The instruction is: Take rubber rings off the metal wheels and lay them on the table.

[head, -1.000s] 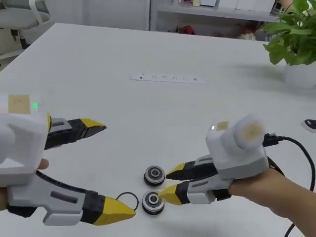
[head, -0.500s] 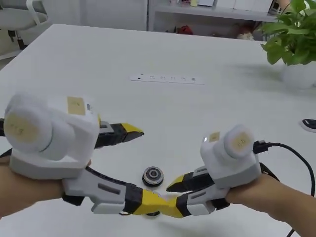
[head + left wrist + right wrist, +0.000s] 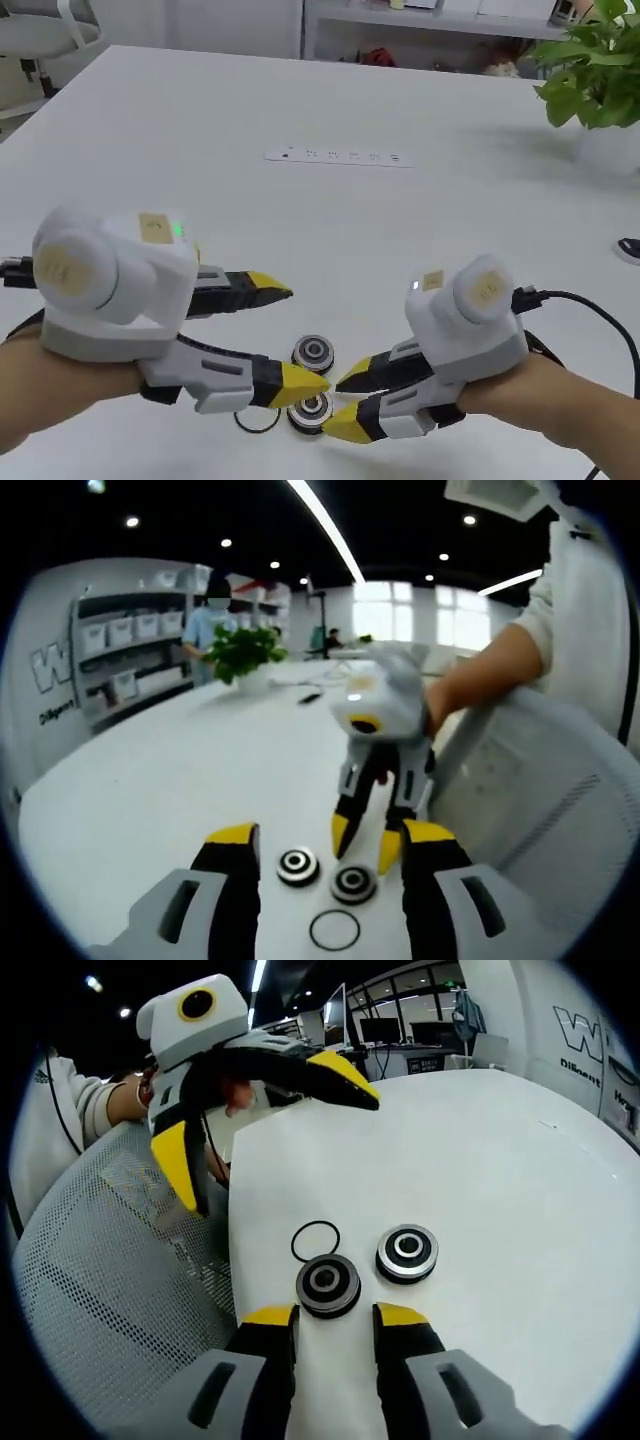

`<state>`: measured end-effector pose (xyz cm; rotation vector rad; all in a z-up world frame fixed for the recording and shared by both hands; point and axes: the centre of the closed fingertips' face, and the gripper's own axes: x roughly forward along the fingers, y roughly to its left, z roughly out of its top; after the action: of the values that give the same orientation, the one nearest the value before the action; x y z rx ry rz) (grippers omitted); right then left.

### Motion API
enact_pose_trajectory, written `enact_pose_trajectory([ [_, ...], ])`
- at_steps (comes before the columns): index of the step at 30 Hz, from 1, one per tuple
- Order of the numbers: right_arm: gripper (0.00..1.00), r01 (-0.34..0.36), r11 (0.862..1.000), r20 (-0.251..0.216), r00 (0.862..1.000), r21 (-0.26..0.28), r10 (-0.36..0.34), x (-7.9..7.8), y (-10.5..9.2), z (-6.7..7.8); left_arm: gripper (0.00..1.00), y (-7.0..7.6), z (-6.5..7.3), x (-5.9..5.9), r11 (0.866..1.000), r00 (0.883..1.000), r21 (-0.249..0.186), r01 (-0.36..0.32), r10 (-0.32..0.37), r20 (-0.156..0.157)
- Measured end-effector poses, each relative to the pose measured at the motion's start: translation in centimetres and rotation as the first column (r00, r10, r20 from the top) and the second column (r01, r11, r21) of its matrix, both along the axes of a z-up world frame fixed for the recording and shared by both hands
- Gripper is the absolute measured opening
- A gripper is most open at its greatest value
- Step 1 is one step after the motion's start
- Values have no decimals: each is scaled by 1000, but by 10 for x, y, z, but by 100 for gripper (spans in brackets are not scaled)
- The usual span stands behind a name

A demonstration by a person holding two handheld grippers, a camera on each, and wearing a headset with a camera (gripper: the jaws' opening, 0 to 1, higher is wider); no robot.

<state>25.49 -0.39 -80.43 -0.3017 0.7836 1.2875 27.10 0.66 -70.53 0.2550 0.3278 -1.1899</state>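
A white surface is seen from above. A small metal wheel, the nearer wheel, lies just ahead of the tips of the right tongs. Their yellow-tipped jaws are parted only narrowly, and nothing is gripped. In the right gripper view this wheel is lined up with the gap between the jaws. The farther wheel is set just beside it, with a thin gap between the two.

The left tongs are held wide open from the opposite side. One jaw is raised above the surface and the other is lowered close to the nearer wheel, and nothing is gripped. A loose rubber ring, thin and black, is laid flat on the surface just beside the nearer wheel, so one ring is judged already off. Whether rubber is on the nearer wheel's rim cannot be told.

The step in hand is judged to be steadying the nearer wheel with the right tongs so that a ring can be peeled by the left. The wheel is best pinched across its metal faces, with the rim left free. The lowered left jaw tip is then best hooked under the rubber's edge and drawn outward, away from the farther wheel, so that it is not knocked. A power strip lies well apart, farther back.
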Motion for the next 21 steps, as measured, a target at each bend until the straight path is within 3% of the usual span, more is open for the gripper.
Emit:
enact_pose_trajectory([
  [3, 26, 3, 1000, 2, 1000, 3, -3, 1, 0, 1, 52, -5, -2, 1, 1000, 1000, 14, 25, -25, 15],
  [7, 26, 14, 1000, 3, 1000, 13, -14, 3, 0, 2, 50, -9, -9, 0, 999, 999, 30, 44, -45, 11],
  [9, 26, 16, 1000, 3, 1000, 16, -16, 3, 0, 3, 48, -10, -17, -4, 997, 998, 47, 58, -59, 8],
  [12, 26, 12, 1000, 4, 1000, 13, -12, 3, 0, 2, 42, -9, -33, -14, 990, 994, 99, 105, -109, 29],
  [15, 26, 11, 1000, 3, 1000, 15, -12, 3, 0, 1, 39, -9, -44, -20, 984, 991, 123, 128, -132, 26],
  [21, 25, 5, 1000, 5, 1000, 14, -5, 1, 0, 0, 34, -8, -54, -19, 985, 992, 120, 123, -123, -3],
])
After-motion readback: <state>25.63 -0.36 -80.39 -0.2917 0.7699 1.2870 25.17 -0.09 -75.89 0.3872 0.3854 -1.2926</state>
